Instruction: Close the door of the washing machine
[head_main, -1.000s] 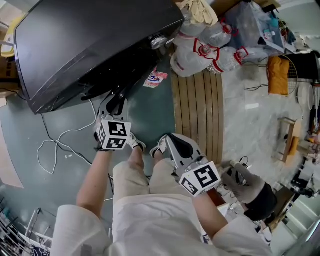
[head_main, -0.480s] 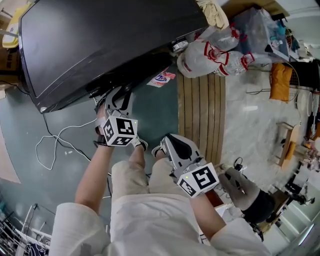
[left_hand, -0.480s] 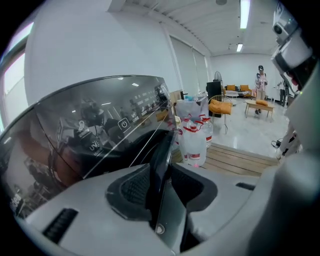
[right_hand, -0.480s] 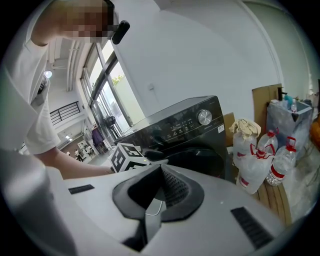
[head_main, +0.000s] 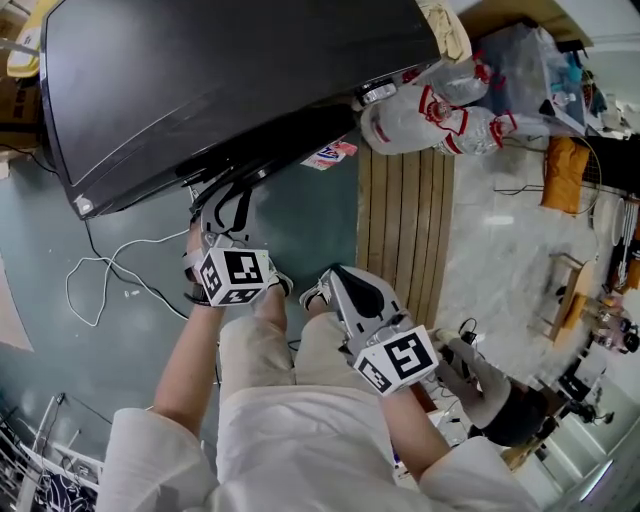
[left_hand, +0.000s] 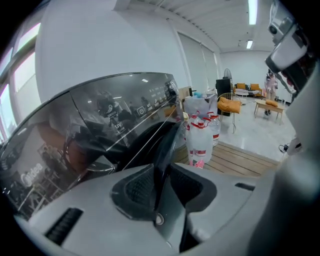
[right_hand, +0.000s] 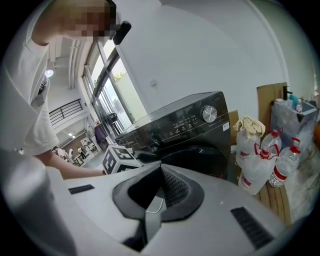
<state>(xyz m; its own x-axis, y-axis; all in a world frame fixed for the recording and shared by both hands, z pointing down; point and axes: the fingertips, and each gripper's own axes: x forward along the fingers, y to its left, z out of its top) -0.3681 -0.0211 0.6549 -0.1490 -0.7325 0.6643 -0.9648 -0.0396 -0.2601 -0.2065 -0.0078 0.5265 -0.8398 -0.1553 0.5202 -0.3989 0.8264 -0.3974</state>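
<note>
The left gripper (head_main: 228, 202) is pinched on the thin dark rim of the door (left_hand: 168, 134), which runs between its pads. The door stands ajar, its edge swung out from the front of the black washing machine (head_main: 200, 80). The right gripper (head_main: 336, 281) hangs by the person's knees, well apart from the machine, with its jaws pressed together on nothing.

The step in hand looks to be the closing swing. The next move likely calls for pushing the rim toward the drum opening and letting go before the jaws are caught at the seam.

There is bare floor below the door. A white cable (head_main: 110, 280) lies to the left, and a wooden slatted mat (head_main: 405, 230) and packed water bottles (head_main: 440, 115) to the right, all apparently outside the door's arc.
</note>
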